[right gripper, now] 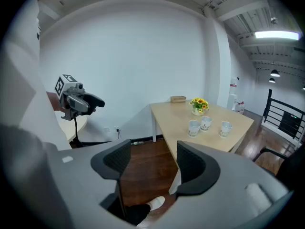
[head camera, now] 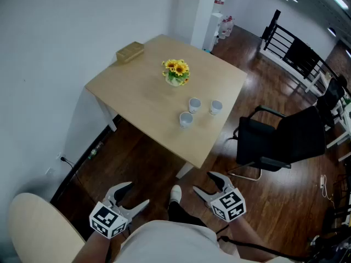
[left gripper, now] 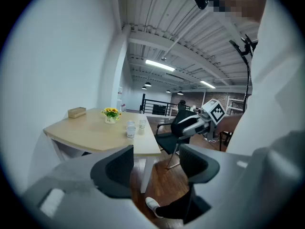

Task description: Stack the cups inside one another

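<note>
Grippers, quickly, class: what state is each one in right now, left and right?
Left gripper: open, nothing between its jaws.
Right gripper: open, nothing between its jaws.

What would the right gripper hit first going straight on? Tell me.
Most likely the wooden floor, short of the table; nothing lies between the open jaws of the right gripper. Depth is unclear.
</note>
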A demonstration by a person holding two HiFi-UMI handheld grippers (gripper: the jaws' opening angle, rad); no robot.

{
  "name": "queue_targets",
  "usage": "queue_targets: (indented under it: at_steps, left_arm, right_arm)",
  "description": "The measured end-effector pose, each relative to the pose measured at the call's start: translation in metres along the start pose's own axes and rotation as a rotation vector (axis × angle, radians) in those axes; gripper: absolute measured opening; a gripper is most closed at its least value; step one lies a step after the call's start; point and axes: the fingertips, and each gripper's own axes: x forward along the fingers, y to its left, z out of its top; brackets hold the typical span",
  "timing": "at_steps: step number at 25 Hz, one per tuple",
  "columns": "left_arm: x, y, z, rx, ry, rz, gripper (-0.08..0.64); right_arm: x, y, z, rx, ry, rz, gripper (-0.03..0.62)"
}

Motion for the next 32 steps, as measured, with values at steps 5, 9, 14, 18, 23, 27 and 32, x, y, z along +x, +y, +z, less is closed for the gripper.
queue_targets:
  at_steps: [5, 9, 14, 18, 23, 27, 32]
  left_arm:
    - [0.078, 0.039, 0.069, 0.020, -0.035, -0.007, 0.316]
    - [0.127, 0.073, 0.098, 0.028, -0.027, 0.007, 0.316]
    - [0.163, 0.102, 0.124, 0.035, -0.013, -0.027, 0.314]
    - [0.183, 0.131, 0.139, 0.047, 0.020, -0.059, 0.314]
    - [0.201, 0.169, 0.161, 0.091, 0.039, -0.132, 0.314]
    - [0.209, 0.205, 0.174, 0.117, 0.037, -0.191, 0.314]
    - [0.211, 0.234, 0.186, 0.123, 0.030, -0.240, 0.314]
  right_arm:
    - [0.057, -0.101, 0.052, -0.088, 0.005, 0.006, 0.308]
    - [0.104, -0.157, 0.071, -0.150, 0.034, 0.008, 0.316]
    - [0.164, -0.201, 0.065, -0.118, 0.102, -0.018, 0.357]
    - [0.212, -0.221, 0.067, -0.076, 0.154, -0.036, 0.380]
    - [0.268, -0.239, 0.059, -0.065, 0.241, -0.077, 0.388]
    - [0.298, -0.251, 0.046, -0.048, 0.307, -0.119, 0.399]
    - [0.293, -0.252, 0.044, -0.008, 0.345, -0.165, 0.382]
